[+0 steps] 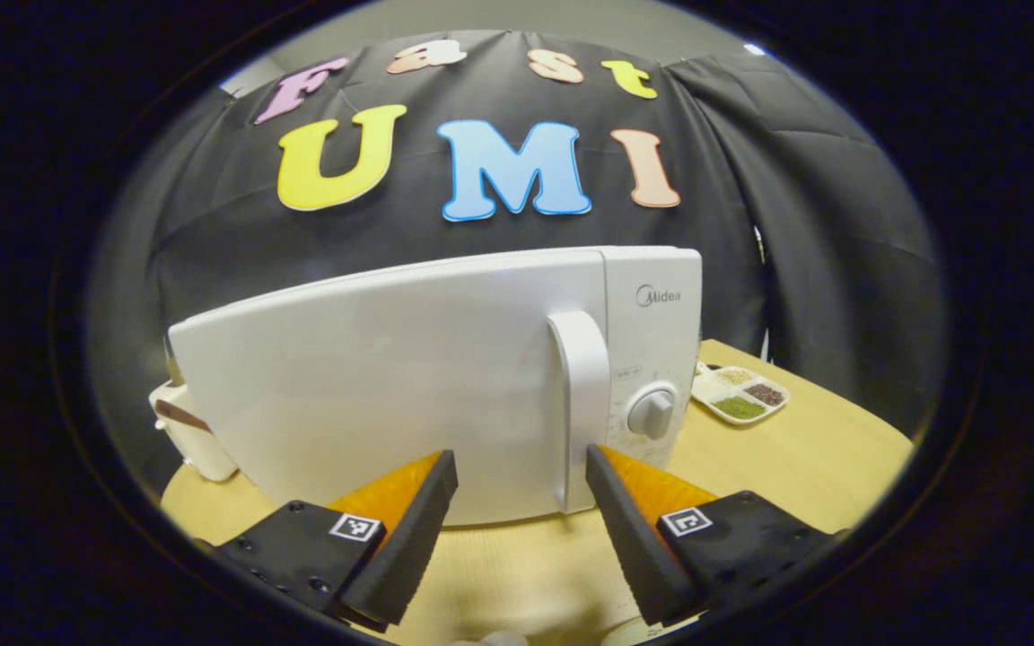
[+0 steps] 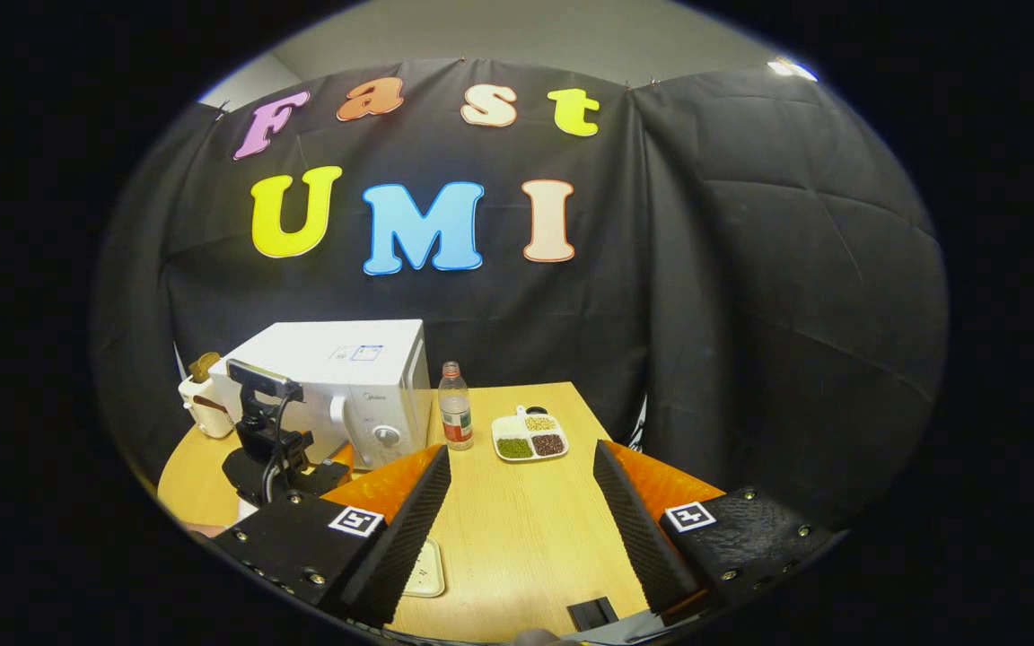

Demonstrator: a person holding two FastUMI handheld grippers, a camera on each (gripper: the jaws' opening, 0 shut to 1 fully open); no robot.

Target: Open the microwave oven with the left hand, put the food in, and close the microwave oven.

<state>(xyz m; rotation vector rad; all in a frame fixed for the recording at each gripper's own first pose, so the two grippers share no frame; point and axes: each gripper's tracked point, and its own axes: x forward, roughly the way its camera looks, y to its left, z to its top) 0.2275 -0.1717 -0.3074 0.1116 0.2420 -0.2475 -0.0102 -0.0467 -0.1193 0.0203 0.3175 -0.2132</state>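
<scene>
The white microwave oven (image 1: pixel 445 377) fills the centre of the left gripper view, its door closed and facing the camera, long axis running from 9 to 3 o'clock; its upright handle (image 1: pixel 582 408) stands just left of the control dial (image 1: pixel 652 413). The left gripper (image 1: pixel 521 498) hangs before the door with its fingers spread apart, holding nothing, the handle just above the right finger. At 3 o'clock of the oven a divided food tray (image 1: pixel 741 395) lies on the wooden table (image 1: pixel 804 458). The right gripper view adds a bottle (image 2: pixel 454 405) between oven and tray, a toaster-like appliance (image 2: pixel 201 408) at 9 o'clock, and open tabletop ahead of the right gripper (image 2: pixel 521 502), whose fingers also stand apart, empty.
</scene>
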